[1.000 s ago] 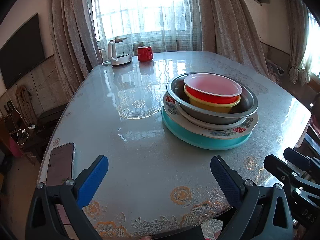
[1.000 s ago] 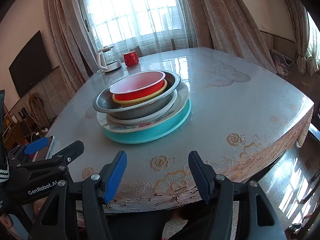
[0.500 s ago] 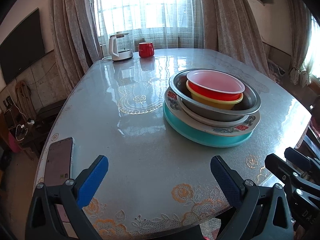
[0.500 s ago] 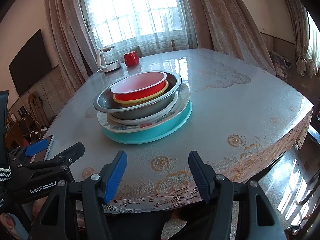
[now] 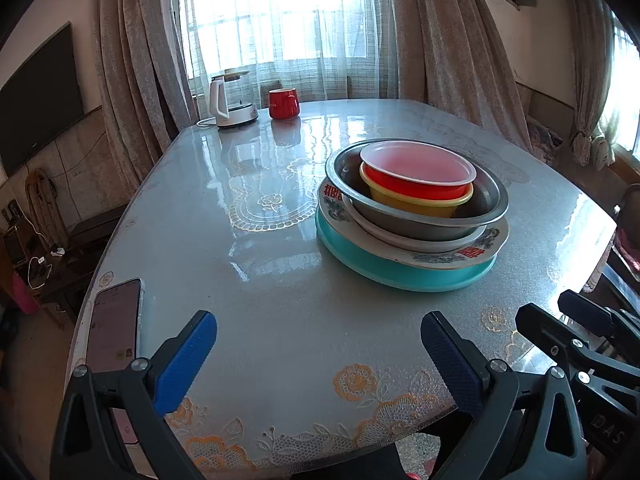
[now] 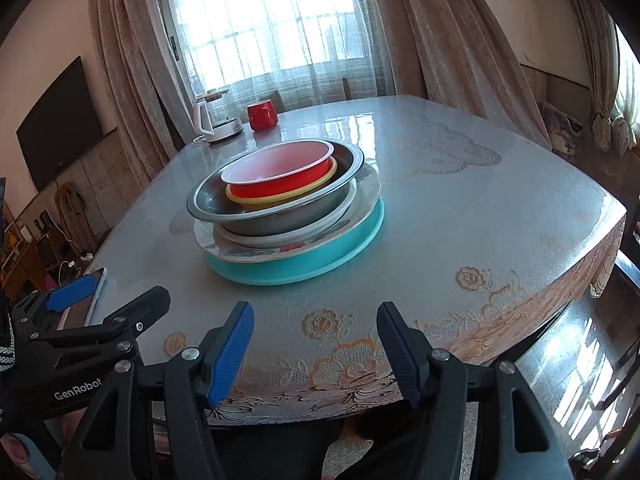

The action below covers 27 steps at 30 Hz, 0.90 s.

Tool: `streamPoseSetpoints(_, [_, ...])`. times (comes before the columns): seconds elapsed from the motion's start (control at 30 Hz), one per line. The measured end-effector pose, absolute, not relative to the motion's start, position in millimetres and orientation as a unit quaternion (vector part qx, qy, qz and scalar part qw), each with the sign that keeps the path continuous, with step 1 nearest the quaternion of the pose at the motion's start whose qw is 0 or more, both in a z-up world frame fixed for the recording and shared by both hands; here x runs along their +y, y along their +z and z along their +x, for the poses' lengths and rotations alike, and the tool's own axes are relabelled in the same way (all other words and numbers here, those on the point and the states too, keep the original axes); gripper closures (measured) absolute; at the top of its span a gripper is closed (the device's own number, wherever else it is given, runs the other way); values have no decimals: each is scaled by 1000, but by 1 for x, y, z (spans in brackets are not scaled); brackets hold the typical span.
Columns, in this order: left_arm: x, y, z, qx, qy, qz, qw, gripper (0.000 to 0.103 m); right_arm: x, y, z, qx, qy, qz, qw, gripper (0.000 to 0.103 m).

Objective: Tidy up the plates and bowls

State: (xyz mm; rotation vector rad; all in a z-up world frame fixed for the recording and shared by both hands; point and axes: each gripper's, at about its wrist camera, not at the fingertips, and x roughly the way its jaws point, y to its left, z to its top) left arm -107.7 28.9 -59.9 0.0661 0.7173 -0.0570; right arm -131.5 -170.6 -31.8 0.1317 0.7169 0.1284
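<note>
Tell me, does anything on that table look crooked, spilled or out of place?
Nothing is spilled or broken. The stack sits slightly askew: the metal basin tilts on the white plate, and the red bowl sits off-centre in it. A phone lies right at the table's near edge.

white letters "genrobot" stand on the black plastic body of the left tongs [image 6: 106,300], seen in the right wrist view. faint letters "das" mark the black right tongs [image 5: 560,312].
</note>
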Motion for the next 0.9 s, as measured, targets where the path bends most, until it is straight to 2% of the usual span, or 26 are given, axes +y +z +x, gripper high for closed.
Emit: streamPoseSetpoints(0.9, [29, -65, -105, 359, -28, 31, 933, 0, -168, -34, -130, 355, 63, 63, 930, 38])
